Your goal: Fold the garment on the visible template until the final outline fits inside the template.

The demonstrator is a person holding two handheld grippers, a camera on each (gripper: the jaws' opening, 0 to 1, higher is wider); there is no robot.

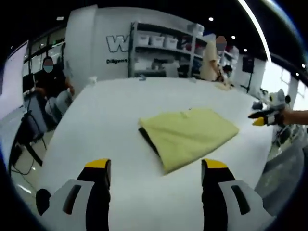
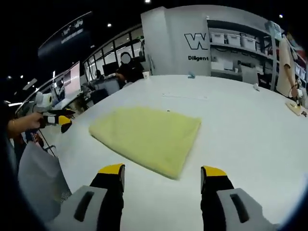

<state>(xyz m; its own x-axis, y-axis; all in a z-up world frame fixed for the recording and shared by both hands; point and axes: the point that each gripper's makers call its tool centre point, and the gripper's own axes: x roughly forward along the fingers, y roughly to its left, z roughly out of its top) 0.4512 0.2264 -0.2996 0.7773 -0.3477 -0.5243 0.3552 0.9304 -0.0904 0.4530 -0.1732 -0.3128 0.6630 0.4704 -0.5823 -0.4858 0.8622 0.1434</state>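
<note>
Left gripper view: jaws wide (empty).

We see a wide white surface [image 1: 110, 120], shelves [image 1: 163, 48] holding white bins against the back wall, and people standing behind it.

garment [image 1: 190, 134]: pale yellow, plain | table [image 1: 110, 110]: white | template [image 1: 148, 138]: black edge
</note>
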